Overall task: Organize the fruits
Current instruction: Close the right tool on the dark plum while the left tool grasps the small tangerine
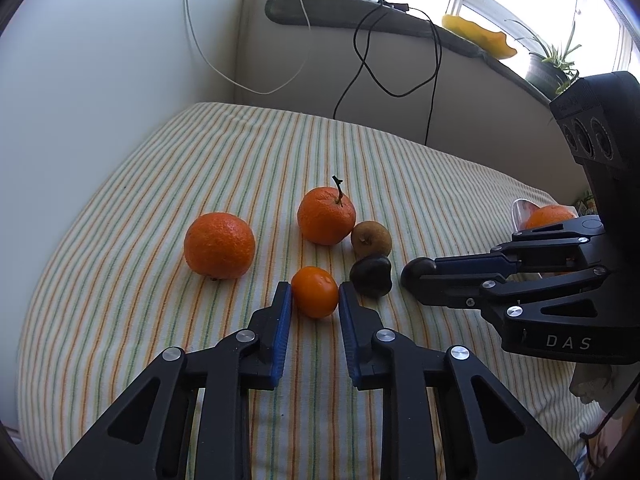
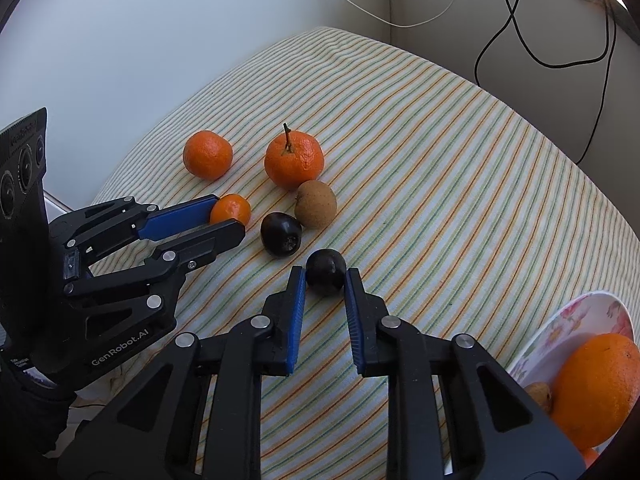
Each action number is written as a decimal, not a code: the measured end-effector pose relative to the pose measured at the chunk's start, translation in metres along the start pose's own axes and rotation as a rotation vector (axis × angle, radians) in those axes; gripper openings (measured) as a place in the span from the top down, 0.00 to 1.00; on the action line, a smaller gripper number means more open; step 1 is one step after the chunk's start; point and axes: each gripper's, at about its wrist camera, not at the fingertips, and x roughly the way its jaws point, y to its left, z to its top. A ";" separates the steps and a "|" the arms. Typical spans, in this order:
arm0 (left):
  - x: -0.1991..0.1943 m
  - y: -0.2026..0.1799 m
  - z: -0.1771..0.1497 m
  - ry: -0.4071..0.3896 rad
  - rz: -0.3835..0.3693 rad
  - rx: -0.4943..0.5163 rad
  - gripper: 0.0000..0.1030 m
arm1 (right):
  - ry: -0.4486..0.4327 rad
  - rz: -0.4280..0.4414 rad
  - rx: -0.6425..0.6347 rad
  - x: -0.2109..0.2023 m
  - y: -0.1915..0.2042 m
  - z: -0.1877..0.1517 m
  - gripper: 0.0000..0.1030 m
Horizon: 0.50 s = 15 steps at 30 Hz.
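Left wrist view looks down along the left gripper (image 1: 315, 294), whose blue-padded fingers (image 1: 281, 320) are clamped on a small orange fruit (image 1: 315, 291) resting on the striped cloth (image 1: 120, 240) that covers the worktop. Beyond it lies a large mandarin (image 1: 219, 245) to the left, well apart from the others, and a stemmed mandarin (image 1: 326, 215) farther back, upright with its dark stalk pointing up. Touching that stemmed one on its right is a brown kiwi-like fruit (image 1: 371, 239), and just in front of the kiwi sits a dark plum (image 1: 370, 276), close beside the small orange fruit. The right gripper (image 1: 418, 274) comes in from the right edge, its fingers closed on a second dark plum (image 1: 418, 270) of which only a rounded end shows. Behind that gripper an orange (image 1: 550, 216) lies on a plate (image 1: 518, 210). A black cable (image 1: 360, 56) and a white cable (image 1: 192, 32) hang down the wall behind, and a potted plant (image 1: 546, 66) stands on the sill.

Right wrist view shows the right gripper's fingers (image 2: 298, 312) pressed on either side of the second dark plum, which sits on the cloth. The first plum lies just up and left of it, apart, with the kiwi-like fruit beside it. At the left, the left gripper holds the small orange fruit between its fingertips. The flowered plate at the lower right corner carries the orange and a small brown fruit (image 2: 540, 396) beside it.
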 end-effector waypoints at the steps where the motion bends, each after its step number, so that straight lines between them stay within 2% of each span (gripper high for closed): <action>1: -0.001 0.000 -0.001 -0.003 0.001 -0.002 0.79 | -0.001 -0.001 -0.001 -0.001 0.000 -0.001 0.80; 15: -0.033 -0.009 -0.003 -0.060 -0.020 -0.007 0.79 | -0.070 0.021 0.008 -0.042 0.001 -0.020 0.81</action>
